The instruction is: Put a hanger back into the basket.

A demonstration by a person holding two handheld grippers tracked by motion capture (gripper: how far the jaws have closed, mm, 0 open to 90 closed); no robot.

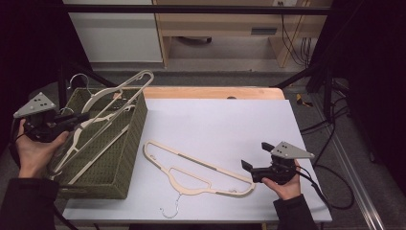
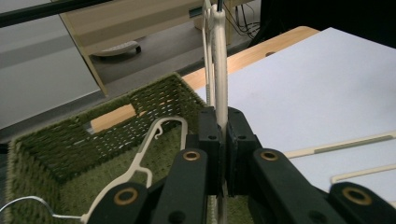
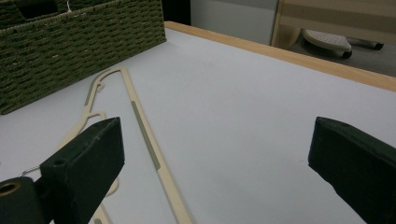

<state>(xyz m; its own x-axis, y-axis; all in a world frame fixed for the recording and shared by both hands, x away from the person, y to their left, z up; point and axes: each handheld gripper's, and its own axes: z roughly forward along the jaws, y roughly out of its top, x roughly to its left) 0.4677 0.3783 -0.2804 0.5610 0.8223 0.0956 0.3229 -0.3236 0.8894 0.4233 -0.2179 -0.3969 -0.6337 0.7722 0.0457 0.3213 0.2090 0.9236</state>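
Note:
My left gripper (image 1: pixel 79 119) (image 2: pixel 223 140) is shut on a cream hanger (image 1: pixel 130 86) (image 2: pixel 219 56), which stands tilted out of a green woven basket (image 1: pixel 119 158) (image 2: pixel 51 140). A second cream hanger (image 1: pixel 93 99) (image 2: pixel 147 149) lies inside the basket, its wire hook toward the back left. On the white tabletop (image 1: pixel 220 120) a third cream hanger (image 1: pixel 196 172) (image 3: pixel 144 135) lies flat with its hook toward the front edge. Just right of it my right gripper (image 1: pixel 256 155) (image 3: pixel 219 163) is open, low over the table, with nothing between its jaws.
The basket (image 3: pixel 70 46) takes up the table's left side. A wooden strip (image 1: pixel 210 92) borders the far edge. Black frame bars cross overhead and down both sides, and cables (image 1: pixel 330 139) lie on the floor to the right. A wooden desk (image 1: pixel 225 28) stands behind.

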